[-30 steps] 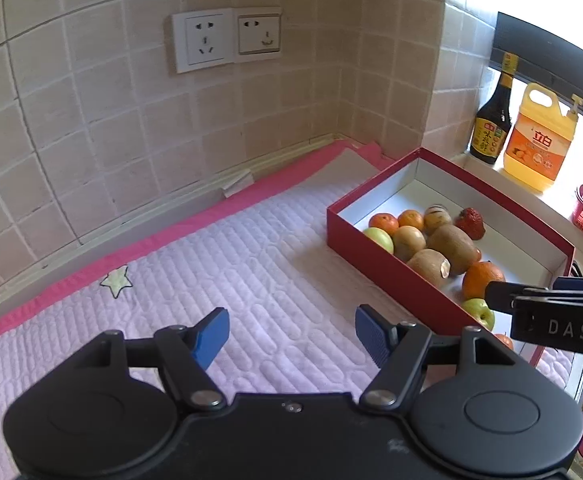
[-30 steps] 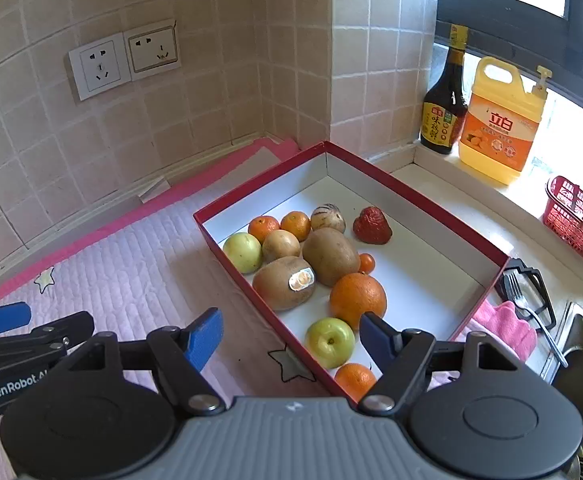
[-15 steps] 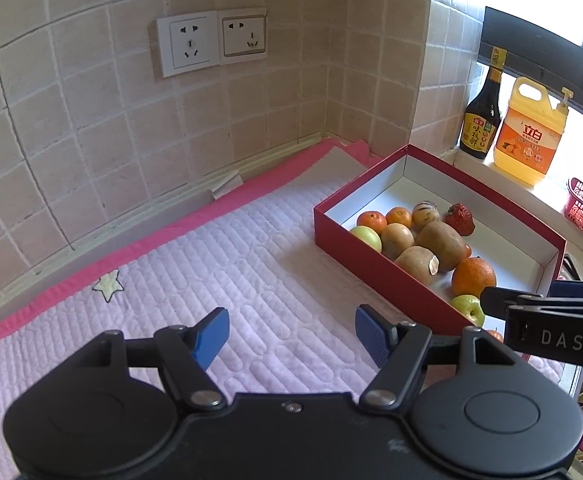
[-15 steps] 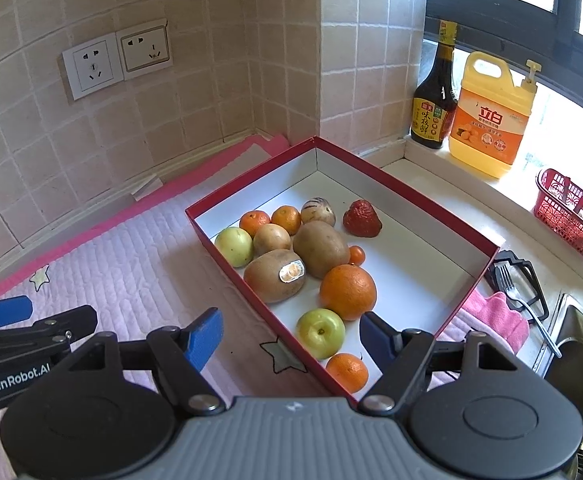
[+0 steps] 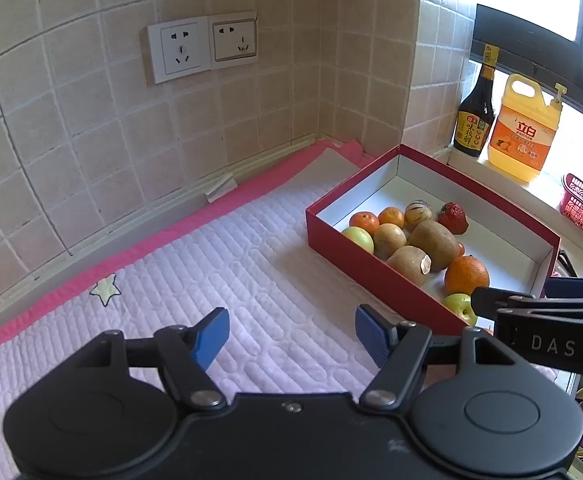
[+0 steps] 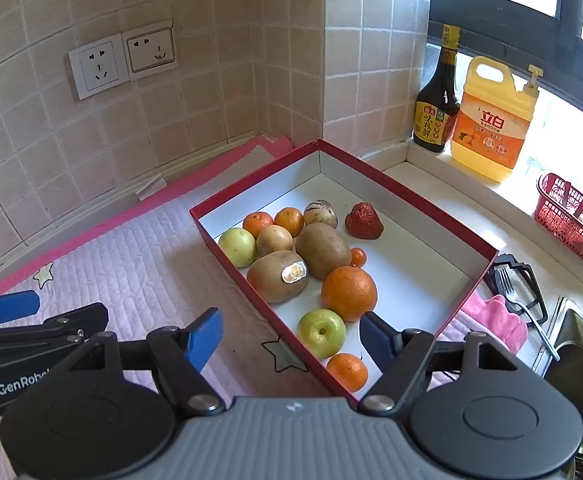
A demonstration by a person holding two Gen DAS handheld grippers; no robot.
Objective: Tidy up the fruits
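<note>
On the pink quilted mat (image 5: 219, 264) that covers the counter, a red box (image 6: 423, 216) with a white lining sits to the right, its far corner near the tiled wall. The fruit lies in its near-left half, packed against the left wall; the right half is bare.

Largest are the two big brown kiwis (image 6: 322, 249), one stickered (image 6: 277, 276) and touching the left wall. They look firm but will bruise, so take each across its short middle. The large orange (image 6: 349, 293) just near them is heavy, with a tough, grippy peel, and should bear a firm squeeze at its widest part. The green apples, one near (image 6: 322, 333) and one far (image 6: 237, 246), are hard and smooth, likely slippery, so grip them level at the equator. The small tangerines (image 6: 346, 371) are soft-skinned and light. The red strawberry-shaped fruit (image 6: 363, 221) stands apart to the right; it looks the most fragile and wants the gentlest pinch on its broad shoulders. The tiny orange one (image 6: 358, 257) is wedged between kiwi and orange.

The right gripper (image 6: 290, 337) hangs over the box's near corner, wide open and holding nothing. The left gripper (image 5: 291, 334) hovers over the mat, equally spread and empty.
</note>
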